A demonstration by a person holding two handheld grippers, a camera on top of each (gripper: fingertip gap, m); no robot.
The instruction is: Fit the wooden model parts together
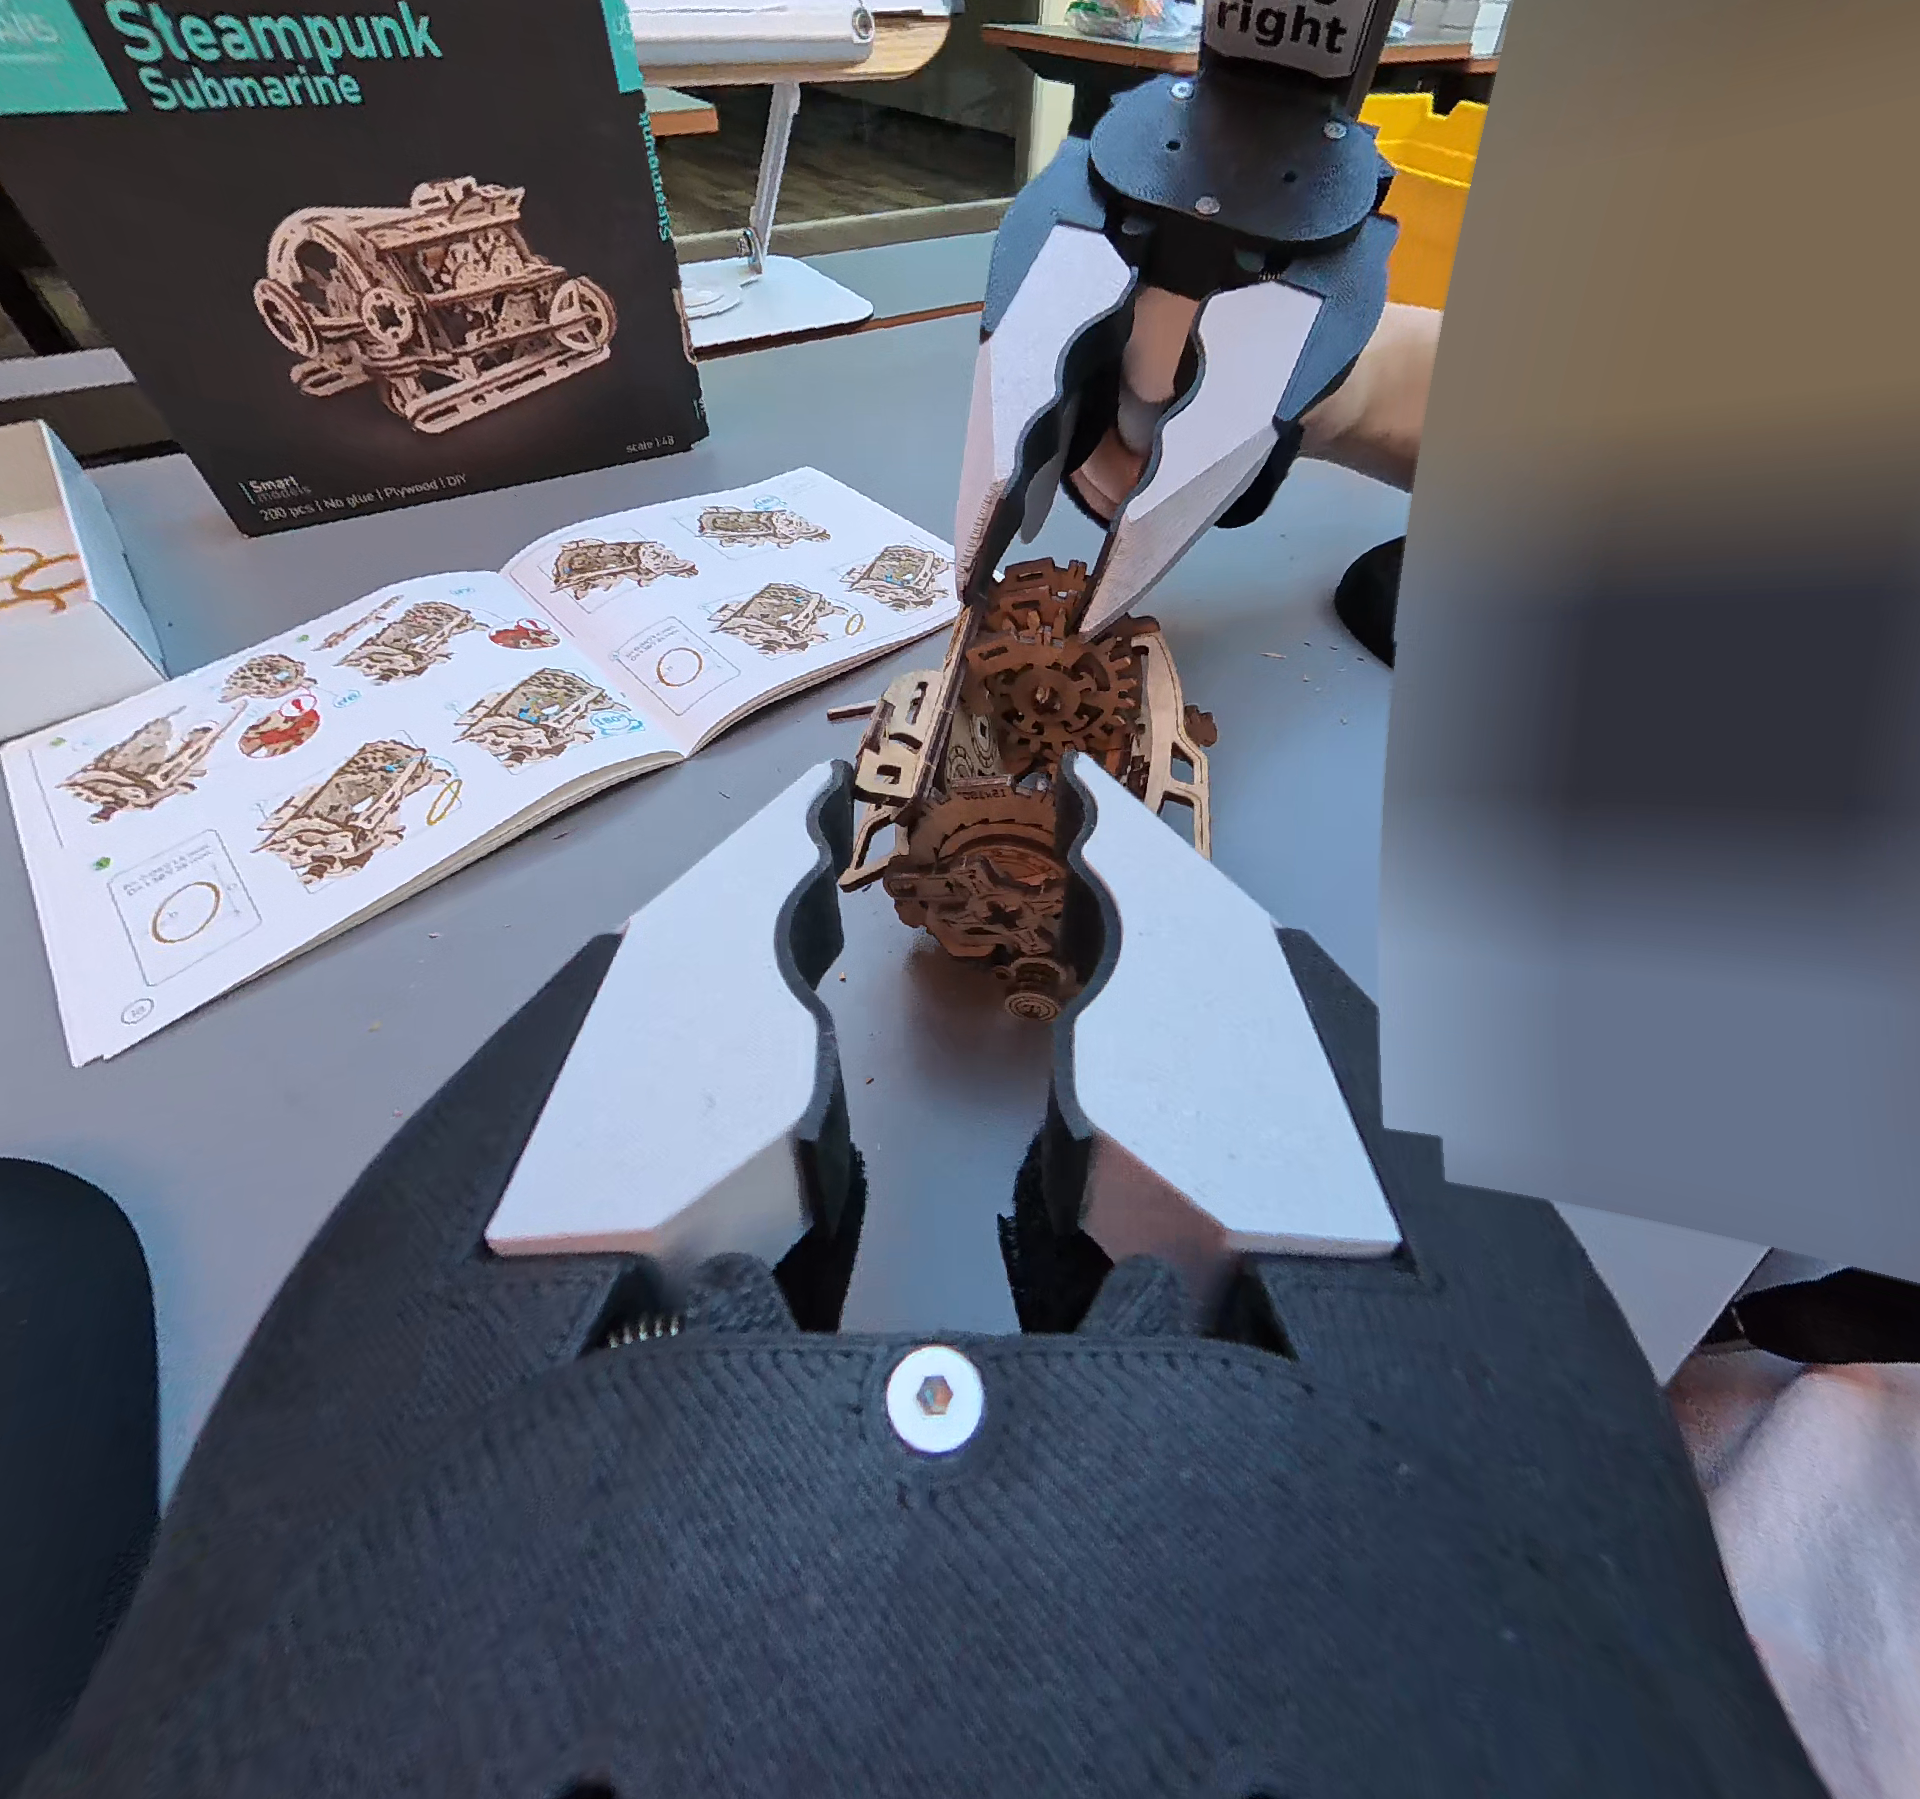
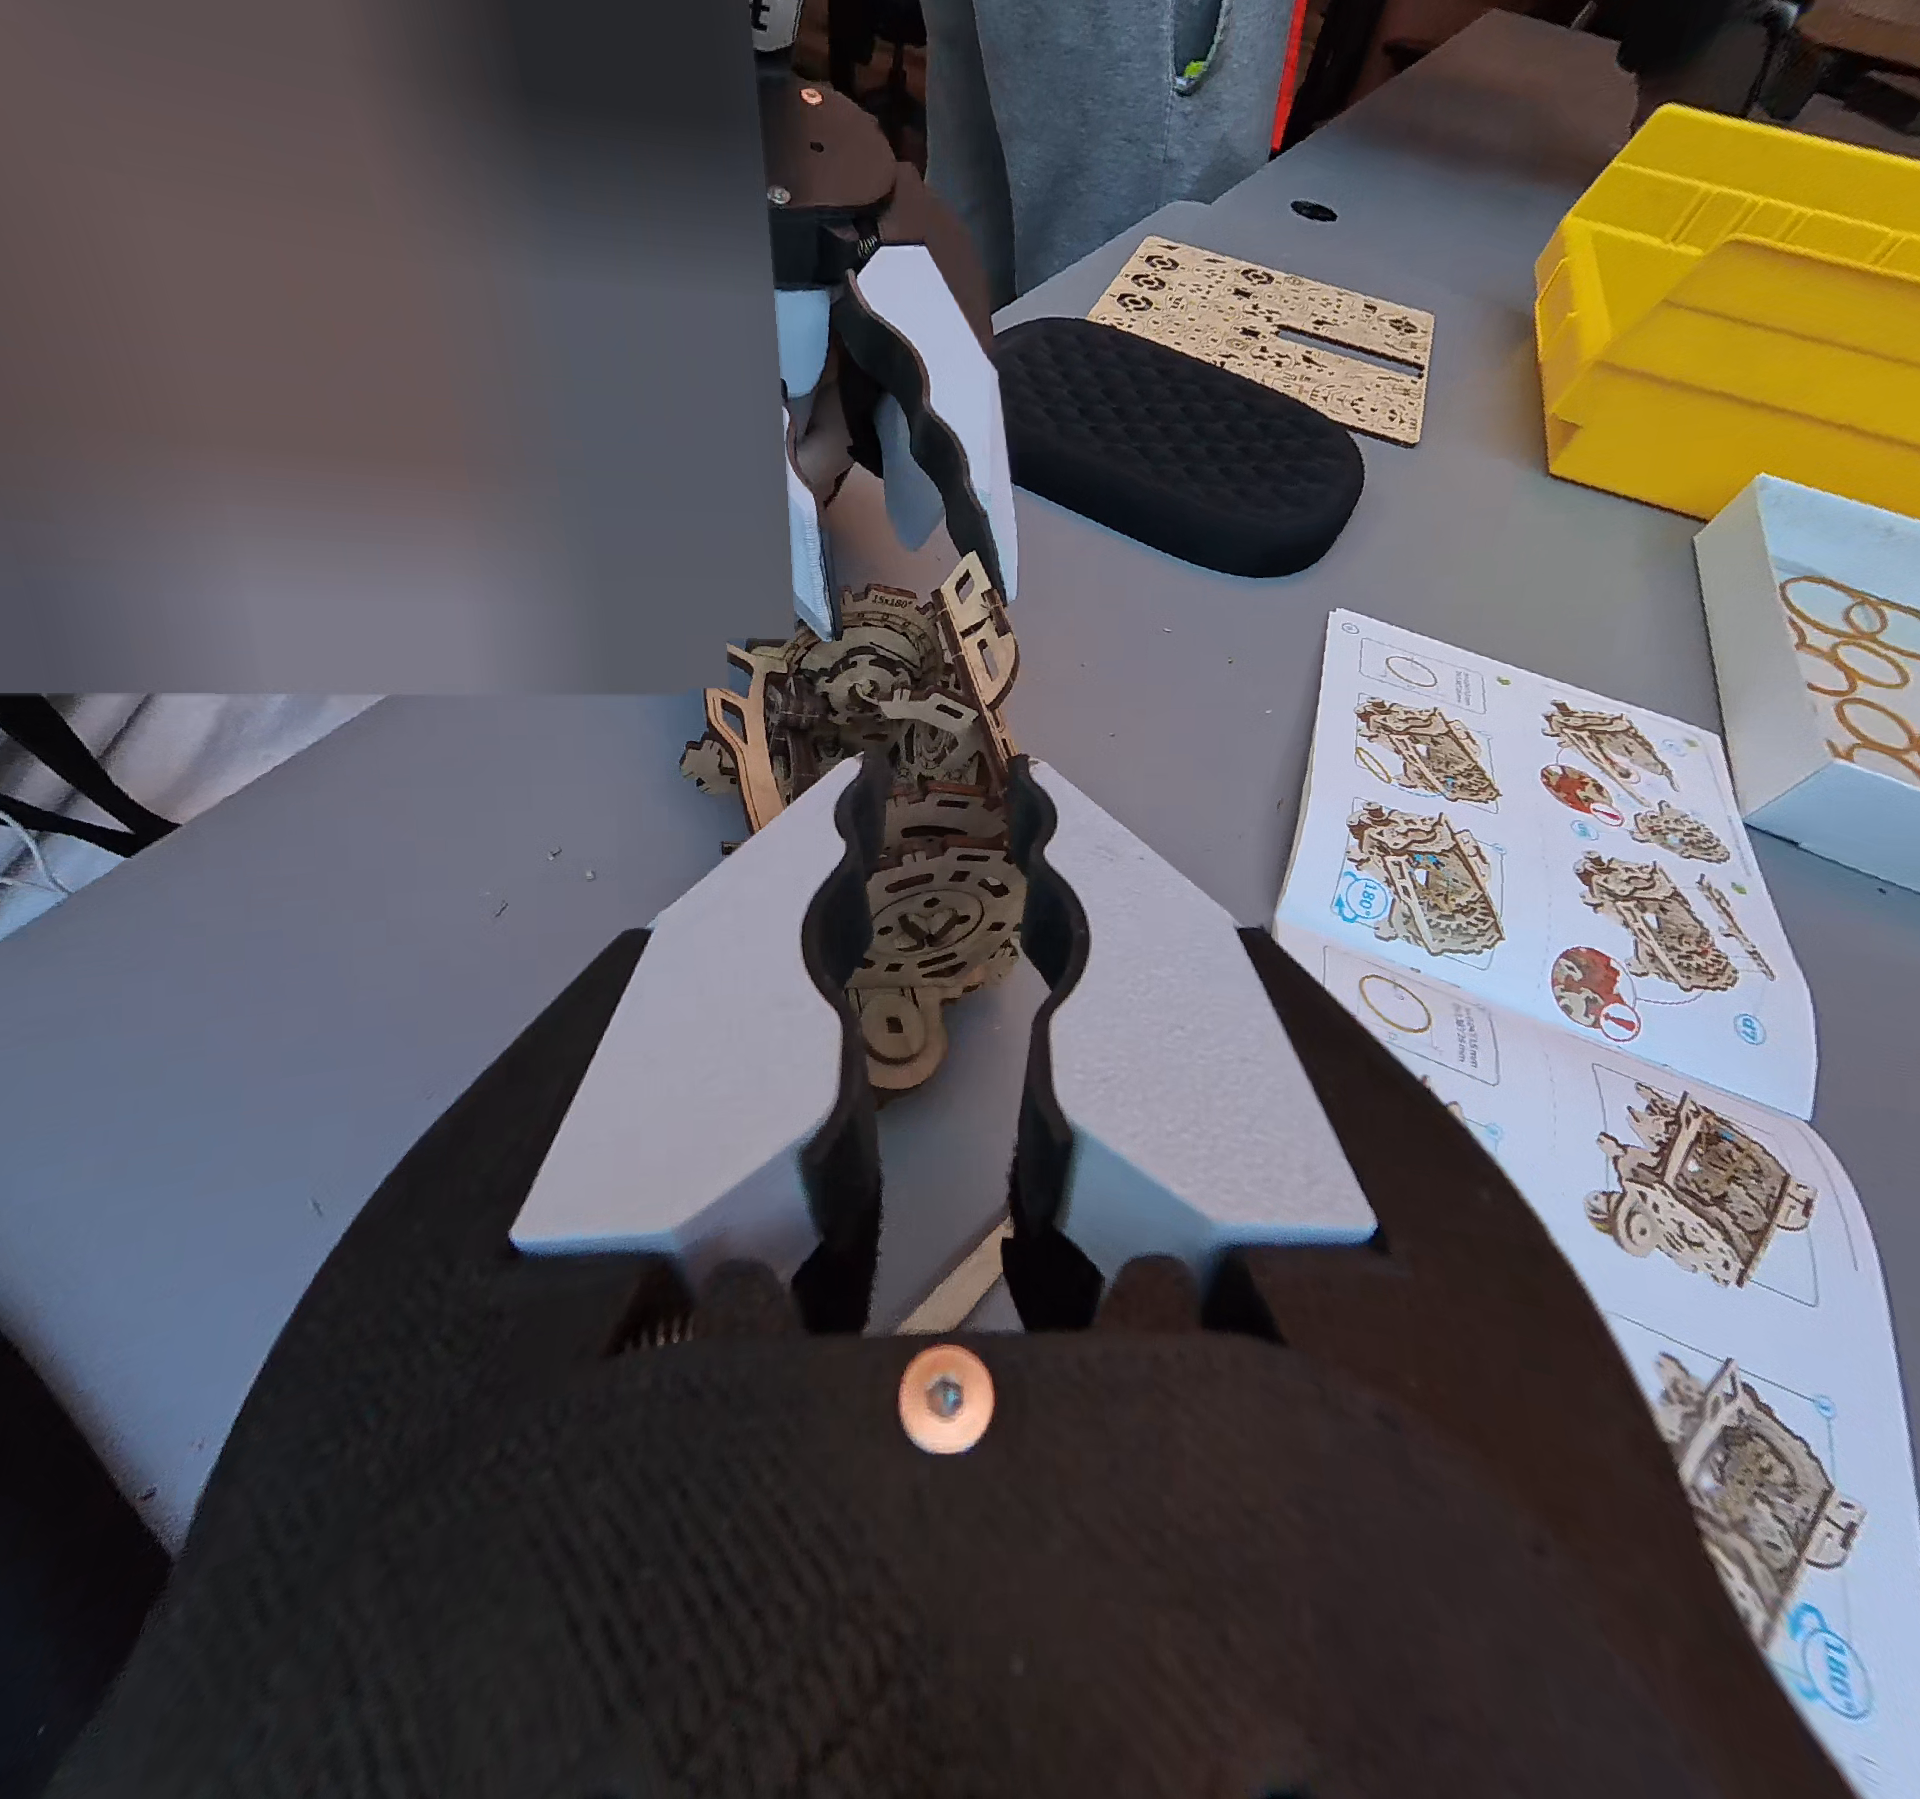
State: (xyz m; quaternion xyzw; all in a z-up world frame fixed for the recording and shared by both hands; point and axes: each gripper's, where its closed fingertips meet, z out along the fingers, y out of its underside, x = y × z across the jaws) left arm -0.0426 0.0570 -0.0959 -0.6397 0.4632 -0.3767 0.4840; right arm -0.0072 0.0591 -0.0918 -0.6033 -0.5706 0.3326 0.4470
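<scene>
A partly built wooden model of gears and plywood frames rests on the grey table. My left gripper is shut on the model's near end, one fingertip on each side. My right gripper comes down from above and is shut on the gear block at the model's top. In the right wrist view the model sits between my right gripper's fingers. There the left gripper holds the model's far end. The model's underside is hidden.
An open instruction booklet lies beside the model, with the dark kit box standing behind it. A black pad, a plywood parts sheet, a yellow bin and a white box of rubber bands lie farther out. A person stands at the table's edge. The grippers' ends are close to 5 cm from one another.
</scene>
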